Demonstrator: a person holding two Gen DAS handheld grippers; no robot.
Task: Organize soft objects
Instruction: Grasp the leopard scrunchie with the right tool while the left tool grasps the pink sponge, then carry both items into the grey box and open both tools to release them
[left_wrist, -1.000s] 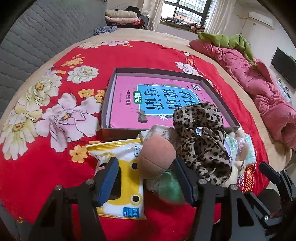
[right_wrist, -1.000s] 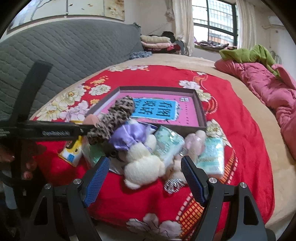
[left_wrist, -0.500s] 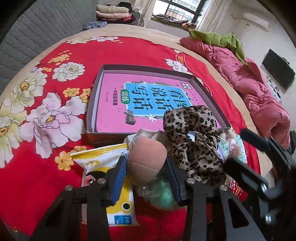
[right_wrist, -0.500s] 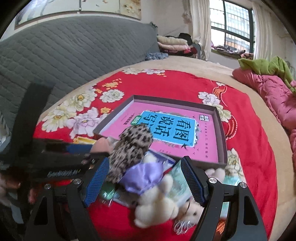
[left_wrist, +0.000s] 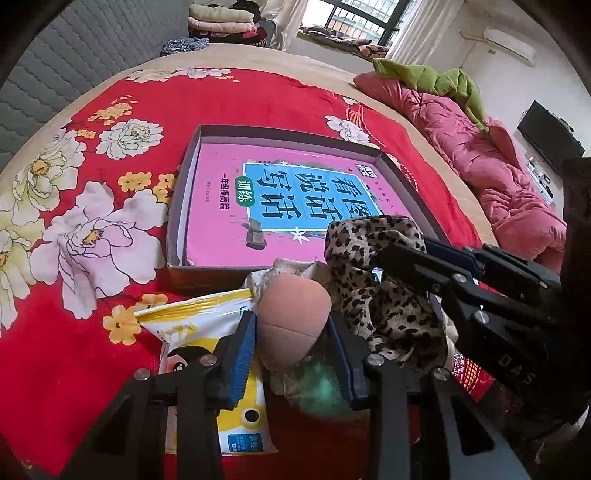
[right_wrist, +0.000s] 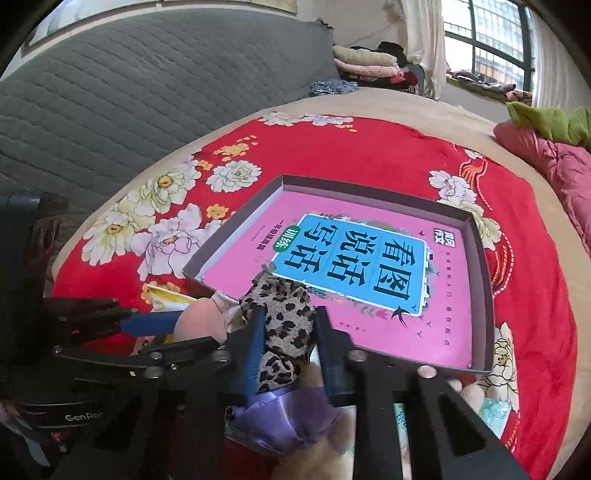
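Note:
A pile of soft things lies on the red flowered bedspread (left_wrist: 92, 110), in front of a shallow dark box (left_wrist: 181, 206) that holds a pink book. My left gripper (left_wrist: 291, 326) has its jaws closing, and both blue pads press on a peach plush toy (left_wrist: 291, 306). My right gripper (right_wrist: 290, 317) is also closing, its pads squeezing a leopard-print cloth (right_wrist: 284, 295) at the top of the pile. The same cloth (left_wrist: 373, 295) shows in the left wrist view, with the right gripper reaching in from the right side.
A yellow-and-white wipes pack (left_wrist: 207, 332) lies under the left finger, and a green fluffy item (left_wrist: 325, 391) sits below the plush. Purple satin (right_wrist: 288, 417) and a cream plush (right_wrist: 317, 458) lie under the right gripper. A pink quilt (left_wrist: 498, 177) is heaped at the right, a grey headboard (right_wrist: 147, 92) at the left.
My right gripper moved left over the pile and went from wide open to shut on the leopard cloth. My left gripper's jaws narrowed onto the peach plush.

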